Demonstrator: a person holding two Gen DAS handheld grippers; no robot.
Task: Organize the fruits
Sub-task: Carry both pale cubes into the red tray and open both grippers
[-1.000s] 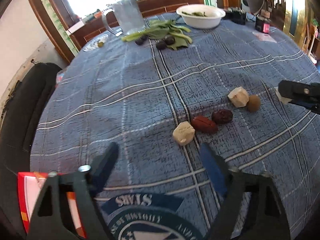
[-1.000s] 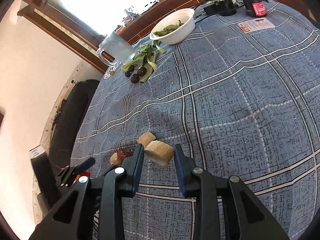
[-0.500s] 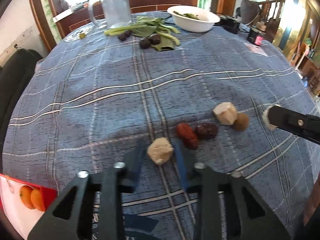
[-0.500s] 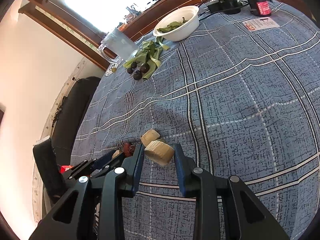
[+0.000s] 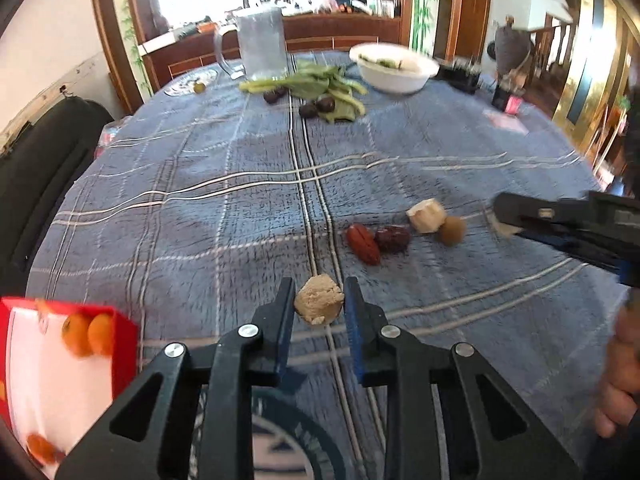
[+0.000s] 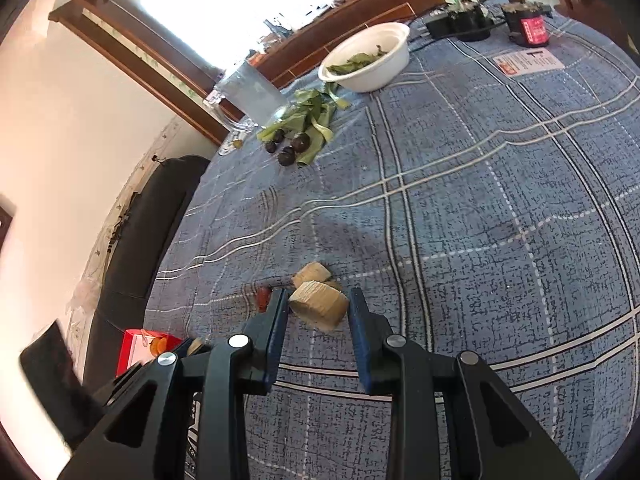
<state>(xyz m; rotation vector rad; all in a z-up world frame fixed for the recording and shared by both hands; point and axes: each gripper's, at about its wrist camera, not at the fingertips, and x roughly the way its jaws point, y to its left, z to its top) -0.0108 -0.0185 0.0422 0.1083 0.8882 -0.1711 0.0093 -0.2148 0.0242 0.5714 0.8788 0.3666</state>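
Note:
My left gripper (image 5: 319,306) is shut on a tan fruit chunk (image 5: 319,304) and holds it just above the blue plaid tablecloth (image 5: 240,208). My right gripper (image 6: 318,306) is shut on a pale cut fruit piece (image 6: 319,305); it also shows at the right of the left wrist view (image 5: 505,222). On the cloth lie two red dates (image 5: 362,243) (image 5: 393,239), another pale chunk (image 5: 426,216) and a small brown round fruit (image 5: 452,231). A red box with oranges (image 5: 86,334) sits at the lower left.
At the far side stand a glass pitcher (image 5: 262,42), a white bowl with greens (image 5: 394,67), loose green leaves (image 5: 320,84) with dark plums (image 5: 308,110), and a small red-labelled jar (image 6: 528,28). A black chair (image 5: 36,168) is at the left edge.
My left gripper closed from wide open onto the tan chunk and lifted it toward me. The red box has come into view at the left. My right gripper kept its hold and barely moved.

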